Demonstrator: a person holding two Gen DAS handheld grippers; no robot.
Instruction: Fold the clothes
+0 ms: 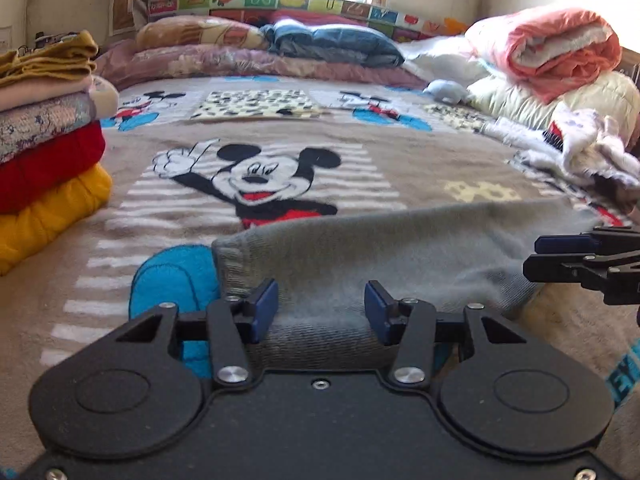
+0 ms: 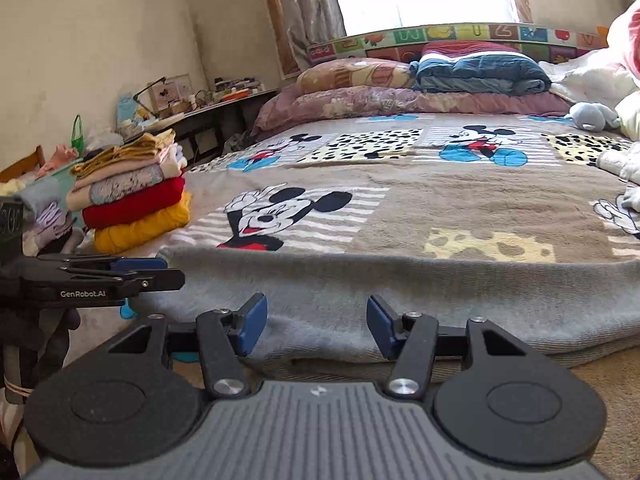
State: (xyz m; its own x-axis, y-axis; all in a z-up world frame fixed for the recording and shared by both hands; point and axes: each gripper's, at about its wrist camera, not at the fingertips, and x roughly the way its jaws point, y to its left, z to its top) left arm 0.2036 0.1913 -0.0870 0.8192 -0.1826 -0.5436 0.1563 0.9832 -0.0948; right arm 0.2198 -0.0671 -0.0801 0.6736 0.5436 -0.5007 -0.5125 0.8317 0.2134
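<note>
Nearest us, both the left gripper (image 1: 321, 307) and right gripper (image 2: 317, 325) stand spread over the grey sweater (image 1: 384, 256) on the blanket (image 1: 280, 136). Only the right view shows the desk (image 2: 224, 104). Folded clothes (image 1: 44, 128) stack left.

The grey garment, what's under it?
The grey garment lies on the cartoon blanket, covering a figure's lower body and part of a blue patch. Anything else beneath is hidden.

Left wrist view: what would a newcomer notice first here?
The cartoon mouse blanket fills the bed, with a grey garment spread flat at its near edge. Both open grippers, left and right, sit over that garment; a bright folded stack stands at left.
</note>
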